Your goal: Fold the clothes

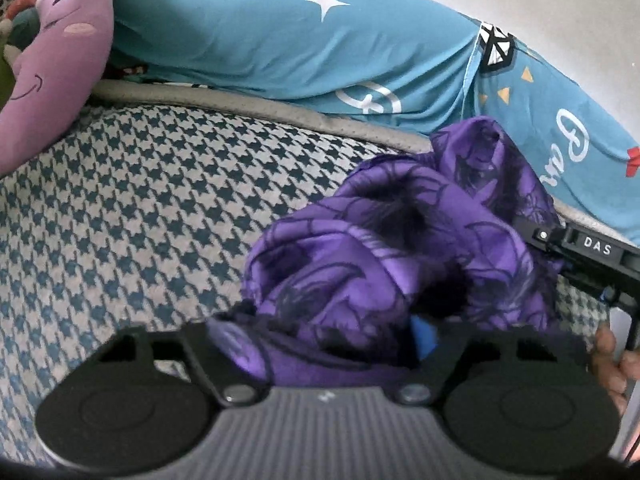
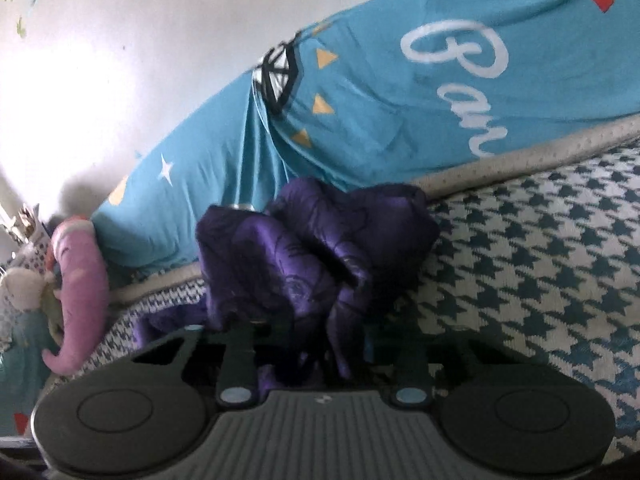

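Note:
A crumpled purple garment (image 1: 400, 240) with a dark floral print lies bunched on the houndstooth bed cover (image 1: 140, 208). In the left wrist view it fills the space between the fingers of my left gripper (image 1: 324, 332) and hides their tips, so only one blue pad (image 1: 424, 336) shows. Whether the pads press on it I cannot see. From the right, a black finger (image 1: 576, 246) of my right gripper reaches into the same heap. In the right wrist view a fold of the garment (image 2: 304, 248) hangs between the jaws of my right gripper (image 2: 320, 332), which is shut on it.
A blue quilt (image 1: 280, 40) with white stars and lettering is rolled along the far side against the wall. A pink plush toy (image 1: 60, 60) lies at the far left beside other soft toys (image 2: 24, 288). A person's hand (image 1: 608, 360) shows at the right edge. Bare cover (image 2: 540, 260) stretches to the right.

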`<control>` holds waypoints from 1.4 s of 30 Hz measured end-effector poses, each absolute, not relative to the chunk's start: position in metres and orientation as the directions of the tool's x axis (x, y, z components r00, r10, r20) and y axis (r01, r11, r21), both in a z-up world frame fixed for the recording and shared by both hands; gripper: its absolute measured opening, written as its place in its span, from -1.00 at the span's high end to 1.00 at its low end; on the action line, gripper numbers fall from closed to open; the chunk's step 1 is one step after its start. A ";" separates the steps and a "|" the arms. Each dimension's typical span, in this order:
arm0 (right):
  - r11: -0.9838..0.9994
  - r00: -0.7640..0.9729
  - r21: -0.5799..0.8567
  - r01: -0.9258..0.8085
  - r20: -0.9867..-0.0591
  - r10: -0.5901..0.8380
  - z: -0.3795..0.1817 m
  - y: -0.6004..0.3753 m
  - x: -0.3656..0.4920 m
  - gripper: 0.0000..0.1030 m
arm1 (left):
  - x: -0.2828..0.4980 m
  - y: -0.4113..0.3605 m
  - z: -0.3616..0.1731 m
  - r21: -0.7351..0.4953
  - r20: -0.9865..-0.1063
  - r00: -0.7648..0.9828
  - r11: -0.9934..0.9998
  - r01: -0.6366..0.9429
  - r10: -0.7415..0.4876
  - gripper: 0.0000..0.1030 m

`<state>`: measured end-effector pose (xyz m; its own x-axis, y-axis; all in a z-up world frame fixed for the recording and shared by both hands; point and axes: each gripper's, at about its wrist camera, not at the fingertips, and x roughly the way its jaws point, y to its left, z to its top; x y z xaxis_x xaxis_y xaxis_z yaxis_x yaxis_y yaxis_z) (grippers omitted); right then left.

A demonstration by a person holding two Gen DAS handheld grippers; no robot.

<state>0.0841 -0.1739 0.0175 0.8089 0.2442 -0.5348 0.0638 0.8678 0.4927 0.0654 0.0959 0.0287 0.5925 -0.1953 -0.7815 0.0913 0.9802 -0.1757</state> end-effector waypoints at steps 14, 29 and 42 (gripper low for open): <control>0.869 0.926 0.397 0.297 -0.340 -0.161 0.101 -0.247 0.024 0.53 | 0.063 0.062 0.082 -0.070 -0.570 0.822 0.996 -0.046 -0.002 -0.08; 0.891 0.867 0.242 0.384 -0.427 -0.258 0.099 -0.284 -0.014 0.08 | 0.047 0.064 0.090 -0.214 -0.553 0.822 0.977 0.018 -0.137 -0.88; 0.948 0.889 0.210 0.237 -0.441 -0.125 0.081 -0.279 -0.012 -0.22 | 0.021 0.031 0.089 -0.206 -0.551 0.788 0.960 0.192 -0.276 -0.99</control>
<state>-0.0124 -0.2790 0.0809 0.8888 -0.1249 -0.4409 0.2374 0.9485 0.2098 0.0211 0.0312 0.0887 0.7877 -0.2758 -0.5509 0.1916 0.9595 -0.2065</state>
